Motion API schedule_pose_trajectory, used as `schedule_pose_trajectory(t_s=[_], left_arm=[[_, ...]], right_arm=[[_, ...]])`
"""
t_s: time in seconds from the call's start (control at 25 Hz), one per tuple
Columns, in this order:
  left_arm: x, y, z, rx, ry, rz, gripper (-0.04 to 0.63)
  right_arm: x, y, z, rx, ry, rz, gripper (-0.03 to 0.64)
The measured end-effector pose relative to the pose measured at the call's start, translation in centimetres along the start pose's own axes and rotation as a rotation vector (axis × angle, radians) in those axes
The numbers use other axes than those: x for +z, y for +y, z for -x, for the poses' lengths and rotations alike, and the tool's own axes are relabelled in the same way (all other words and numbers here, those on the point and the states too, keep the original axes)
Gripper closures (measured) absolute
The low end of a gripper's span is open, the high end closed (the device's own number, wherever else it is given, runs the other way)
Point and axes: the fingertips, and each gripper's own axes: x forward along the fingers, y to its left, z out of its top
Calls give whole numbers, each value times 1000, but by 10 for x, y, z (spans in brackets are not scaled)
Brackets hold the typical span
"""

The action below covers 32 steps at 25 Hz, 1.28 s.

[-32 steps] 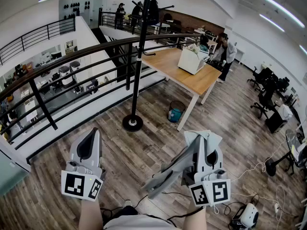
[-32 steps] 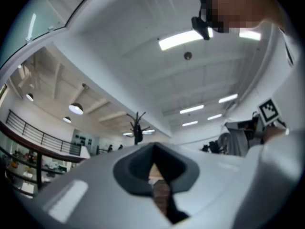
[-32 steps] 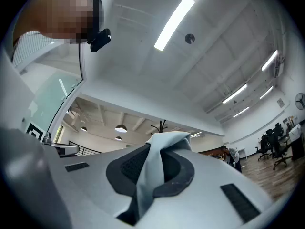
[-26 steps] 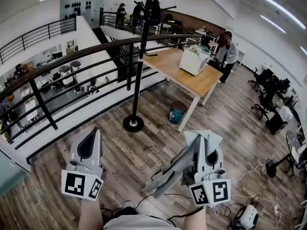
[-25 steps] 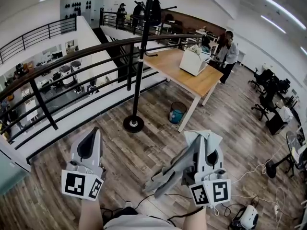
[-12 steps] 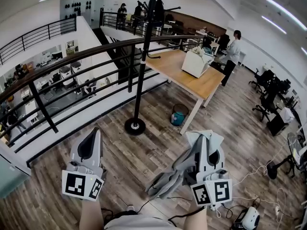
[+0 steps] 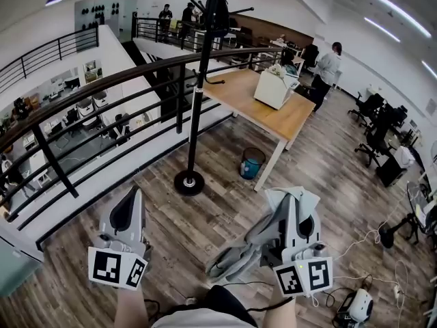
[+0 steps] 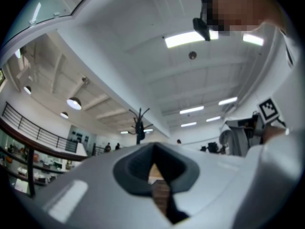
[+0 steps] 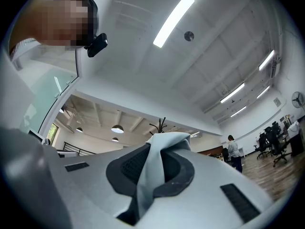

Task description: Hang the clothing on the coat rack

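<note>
A tall black coat rack (image 7: 197,87) stands on a round base (image 7: 188,182) by the railing, with something dark hanging near its top hooks (image 7: 217,9). It is well ahead of both grippers. My right gripper (image 7: 294,197) is shut on a light grey garment (image 7: 254,243), which pokes out past the fingertips and trails down to the left. In the right gripper view the grey garment (image 9: 153,165) is pinched between the jaws, with the rack's top (image 9: 162,123) far behind. My left gripper (image 7: 129,193) is shut and holds nothing. The left gripper view shows the rack (image 8: 139,127) in the distance.
A black railing (image 7: 102,91) runs behind the rack, with a drop to a lower floor beyond it. To the right stand a wooden table (image 7: 263,104) with a white box, a blue bin (image 7: 250,162) and a person (image 7: 329,67). Cables (image 7: 372,241) lie on the wood floor.
The view has shifted slightly toward the rack. The person in the background has walked to the right. Both grippers hold the same pose, with the garment still gripped.
</note>
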Motion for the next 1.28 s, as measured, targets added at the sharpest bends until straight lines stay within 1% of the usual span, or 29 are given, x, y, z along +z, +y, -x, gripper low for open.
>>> schedule_pose_trajectory(t_s=[0.2, 0.36, 0.88, 1.28], left_arm=[[-15, 14, -14, 0, 9, 15, 588], [-26, 28, -32, 15, 5, 18, 588], [-44, 70, -139, 87, 0, -18, 588], [-63, 72, -227, 118, -22, -34, 589]], right_arm=[[-9, 0, -18, -5, -2, 7, 607], [-20, -4, -42, 6, -9, 12, 607], [-61, -46, -169, 73, -25, -28, 607], [-86, -96, -250, 120, -41, -40, 607]])
